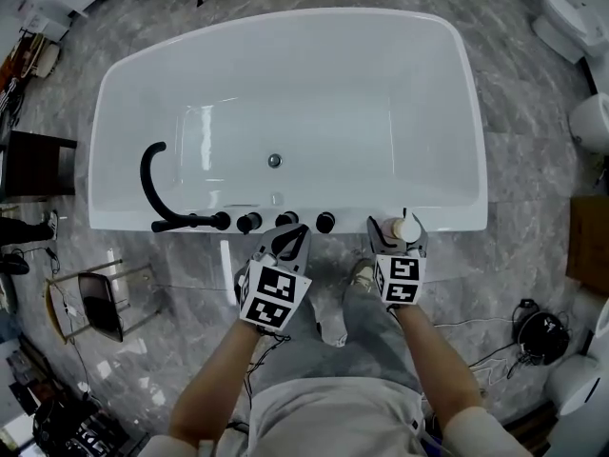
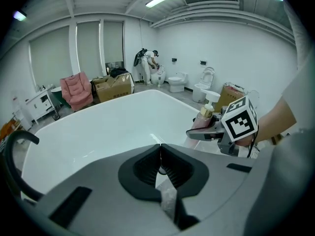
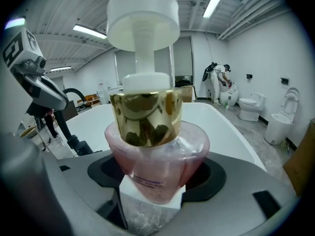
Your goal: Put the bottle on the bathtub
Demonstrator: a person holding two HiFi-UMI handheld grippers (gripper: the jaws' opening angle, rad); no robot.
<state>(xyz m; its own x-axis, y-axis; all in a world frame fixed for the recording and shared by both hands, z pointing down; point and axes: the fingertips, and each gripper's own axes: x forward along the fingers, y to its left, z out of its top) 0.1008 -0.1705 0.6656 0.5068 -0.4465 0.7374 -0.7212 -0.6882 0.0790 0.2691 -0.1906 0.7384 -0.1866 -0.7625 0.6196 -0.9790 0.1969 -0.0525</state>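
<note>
A pink pump bottle (image 3: 153,161) with a gold collar and white pump top stands upright between the jaws of my right gripper (image 1: 398,244), which is shut on it. In the head view the bottle's white top (image 1: 405,228) shows just at the near rim of the white bathtub (image 1: 285,27), right of the black knobs. The left gripper view shows the same bottle (image 2: 202,121) held beside the tub. My left gripper (image 1: 285,246) is shut with nothing in it, hovering at the tub's near rim by the knobs.
A black curved faucet (image 1: 152,174) and a row of black knobs (image 1: 285,220) sit on the tub's near rim. Toilets (image 1: 571,22) stand at the right. A chair (image 1: 100,298) is on the marble floor at left. Cables (image 1: 538,331) lie at right.
</note>
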